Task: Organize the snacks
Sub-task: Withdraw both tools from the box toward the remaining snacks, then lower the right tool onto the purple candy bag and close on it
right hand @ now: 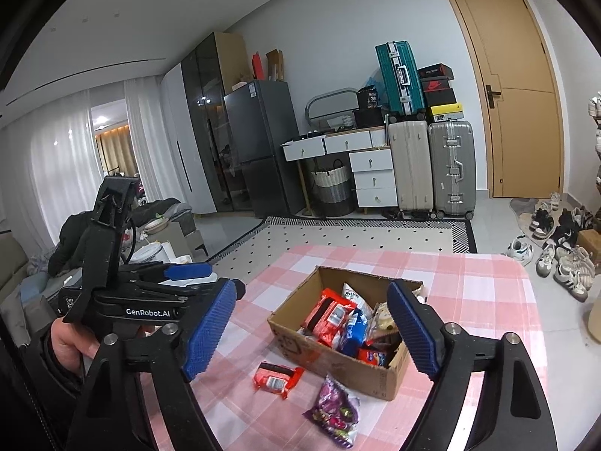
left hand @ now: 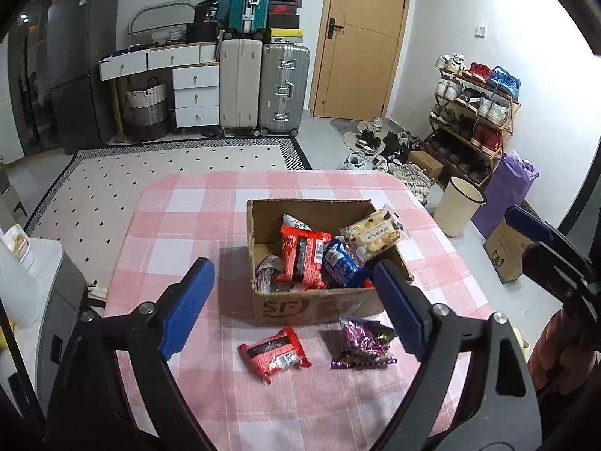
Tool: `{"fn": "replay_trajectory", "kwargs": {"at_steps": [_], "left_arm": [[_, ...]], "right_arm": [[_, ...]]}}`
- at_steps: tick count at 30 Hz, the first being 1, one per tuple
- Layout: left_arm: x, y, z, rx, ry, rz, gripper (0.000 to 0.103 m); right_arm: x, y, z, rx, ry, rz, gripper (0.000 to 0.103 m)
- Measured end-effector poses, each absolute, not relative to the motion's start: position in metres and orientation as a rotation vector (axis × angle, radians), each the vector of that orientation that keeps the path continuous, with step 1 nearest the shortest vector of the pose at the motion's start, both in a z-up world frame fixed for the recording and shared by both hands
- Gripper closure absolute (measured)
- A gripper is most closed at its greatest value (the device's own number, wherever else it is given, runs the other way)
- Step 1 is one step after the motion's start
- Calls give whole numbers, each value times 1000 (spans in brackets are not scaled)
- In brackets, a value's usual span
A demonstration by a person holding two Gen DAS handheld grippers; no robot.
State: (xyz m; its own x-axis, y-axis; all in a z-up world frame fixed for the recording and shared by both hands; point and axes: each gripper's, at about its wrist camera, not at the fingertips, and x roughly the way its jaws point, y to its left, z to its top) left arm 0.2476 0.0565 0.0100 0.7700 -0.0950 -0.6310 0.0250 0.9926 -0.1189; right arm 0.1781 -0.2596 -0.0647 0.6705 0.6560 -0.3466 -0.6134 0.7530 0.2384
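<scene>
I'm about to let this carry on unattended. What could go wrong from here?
The cream packet leans over the cardboard box rim and may slide out. The red packet and purple packet lie close together outside the box; the open left gripper could nudge one while taking the other.

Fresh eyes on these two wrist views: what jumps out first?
The open cardboard box crammed with snack packets sits mid-table on the pink checked cloth. Two packets lie outside it on the near side: a red packet and a purple packet beside it. The left gripper and right gripper both frame the scene with jaws wide apart and nothing between them.
</scene>
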Motion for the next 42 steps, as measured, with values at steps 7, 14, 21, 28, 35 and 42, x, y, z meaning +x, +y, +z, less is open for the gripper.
{"fn": "replay_trajectory", "kwargs": {"at_steps": [7, 14, 21, 28, 35, 42], "left_arm": [[208, 62, 13, -124, 638, -53, 1], [179, 75, -5, -172, 609, -19, 1], [158, 86, -43, -212, 584, 28, 1], [163, 85, -87, -251, 641, 8, 1], [175, 78, -129, -233, 699, -12, 1], [194, 80, -161, -261, 771, -9, 1]], "right_arm": [[165, -268, -73, 129, 446, 687, 9], [155, -278, -96, 171, 479, 651, 6], [147, -286, -142, 185, 539, 611, 4], [155, -285, -185, 235, 633, 601, 4], [174, -272, -222, 250, 715, 616, 4], [202, -254, -250, 252, 811, 634, 4]]}}
